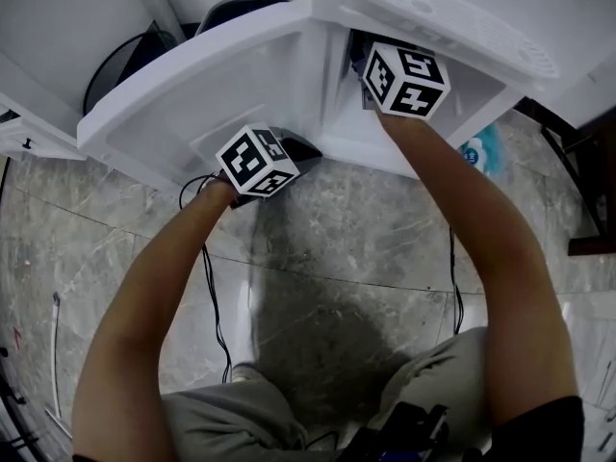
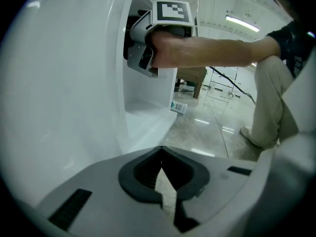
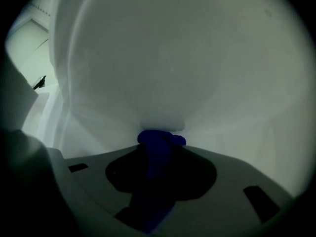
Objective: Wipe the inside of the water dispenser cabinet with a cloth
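The white water dispenser (image 1: 452, 27) stands with its lower cabinet door (image 1: 192, 94) swung open to the left. My right gripper (image 3: 160, 138) is inside the cabinet (image 2: 148, 107), shut on a bunched blue cloth (image 3: 157, 144) whose tip is close to or against a pale inner wall (image 3: 173, 58). In the head view only its marker cube (image 1: 404, 77) shows; in the left gripper view the right gripper (image 2: 143, 46) and the hand on it reach into the opening. My left gripper (image 2: 161, 154) is shut with nothing in it, low beside the door's free edge (image 1: 289, 152).
A small blue-and-white packet (image 1: 481, 150) lies on the marble floor (image 1: 366, 248) to the right of the dispenser, also seen as the packet (image 2: 178, 106) past the cabinet. Black cables (image 1: 207, 277) trail over the floor. A dark chair (image 1: 125, 65) stands behind the door.
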